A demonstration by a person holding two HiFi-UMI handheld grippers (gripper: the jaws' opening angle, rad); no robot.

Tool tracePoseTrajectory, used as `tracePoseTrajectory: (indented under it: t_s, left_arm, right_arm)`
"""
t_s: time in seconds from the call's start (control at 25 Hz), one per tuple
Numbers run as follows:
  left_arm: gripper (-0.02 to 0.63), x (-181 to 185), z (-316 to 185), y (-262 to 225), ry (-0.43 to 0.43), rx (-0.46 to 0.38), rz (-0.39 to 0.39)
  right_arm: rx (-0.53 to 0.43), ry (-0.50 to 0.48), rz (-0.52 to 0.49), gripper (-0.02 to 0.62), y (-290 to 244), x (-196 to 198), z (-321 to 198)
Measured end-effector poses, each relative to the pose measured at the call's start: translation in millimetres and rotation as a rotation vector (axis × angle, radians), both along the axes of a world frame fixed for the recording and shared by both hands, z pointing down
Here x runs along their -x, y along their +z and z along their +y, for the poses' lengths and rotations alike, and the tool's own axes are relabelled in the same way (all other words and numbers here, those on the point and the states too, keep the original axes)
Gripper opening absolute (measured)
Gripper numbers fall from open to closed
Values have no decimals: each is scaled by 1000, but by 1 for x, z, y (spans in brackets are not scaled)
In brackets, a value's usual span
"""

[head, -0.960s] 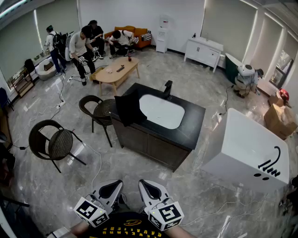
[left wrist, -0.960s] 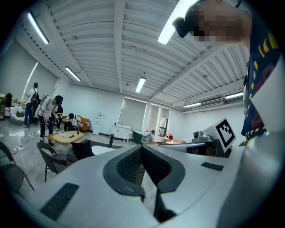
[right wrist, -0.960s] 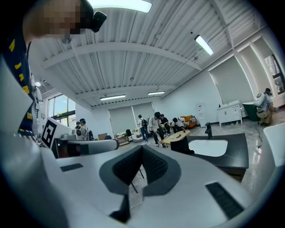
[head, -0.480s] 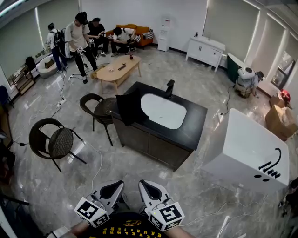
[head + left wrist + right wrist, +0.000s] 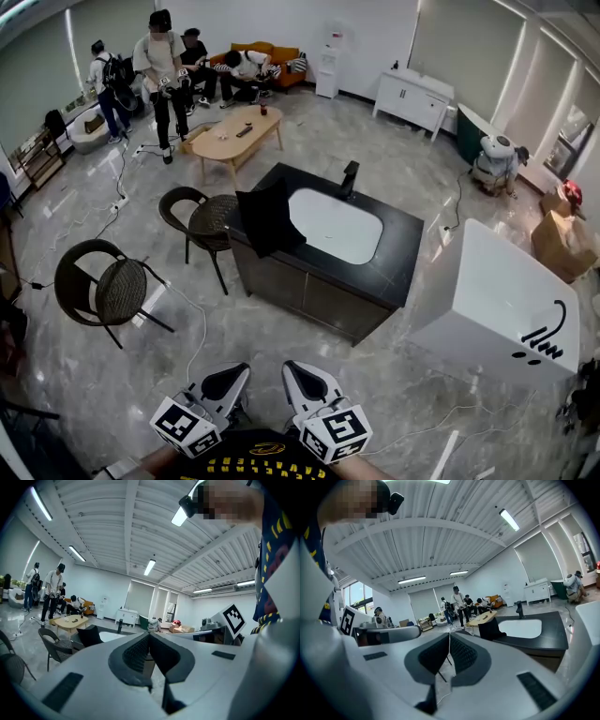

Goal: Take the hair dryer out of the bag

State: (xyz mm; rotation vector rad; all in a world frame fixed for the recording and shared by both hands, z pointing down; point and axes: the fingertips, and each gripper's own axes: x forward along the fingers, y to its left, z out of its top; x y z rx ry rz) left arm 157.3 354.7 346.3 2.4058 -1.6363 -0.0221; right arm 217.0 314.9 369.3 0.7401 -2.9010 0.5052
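Observation:
A black bag (image 5: 265, 217) stands upright on the left end of a dark vanity counter (image 5: 398, 251), beside its white sink basin (image 5: 336, 227); it also shows small in the left gripper view, bag (image 5: 89, 635), and in the right gripper view, bag (image 5: 489, 629). No hair dryer is visible. My left gripper (image 5: 225, 382) and right gripper (image 5: 302, 382) are held close to my body at the bottom of the head view, far from the counter. Both are shut with nothing between the jaws, as the left gripper (image 5: 149, 639) and right gripper (image 5: 449, 641) views show.
Two dark wicker chairs (image 5: 103, 290) (image 5: 195, 223) stand left of the counter, with cables on the marble floor. A large white box (image 5: 497, 309) sits at right. Several people are at the far left by a wooden coffee table (image 5: 234, 137) and orange sofa.
The view has shifted slightly; a person at the far left has stood up and stepped back. Both grippers stay shut in the same place.

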Motion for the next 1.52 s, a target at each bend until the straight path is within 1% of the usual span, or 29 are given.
tracePoseTrajectory:
  t_s: [0.2,0.44,0.68,0.8,1.0,1.12,1.28,1.4,1.52]
  left_arm:
    - [3,43,-11,0,14,14,23]
    - [3,97,-25,0,60,11,18]
    - [3,155,-37,8,91,13,46]
    - [3,178,-43,11,107,18,67]
    - [3,202,-51,14,122,21,110]
    - [3,207,-58,19,140,29,136]
    - [3,210,-70,26,159,37,142]
    - [3,217,-79,31,143,47,126]
    - [3,233,-91,32,96,55,109]
  right_arm:
    - [9,33,15,11,0,37,-10]
    - [37,86,29,9,6,87,-24]
    - [68,124,48,11,18,139,-33]
    - [83,152,62,11,21,158,-37]
    - [104,187,95,11,25,175,-43]
    - [110,197,115,9,27,182,-48]
    - [127,203,126,11,36,189,-58]
    - [143,192,111,11,42,196,-72]
    - [158,166,86,11,46,209,-89]
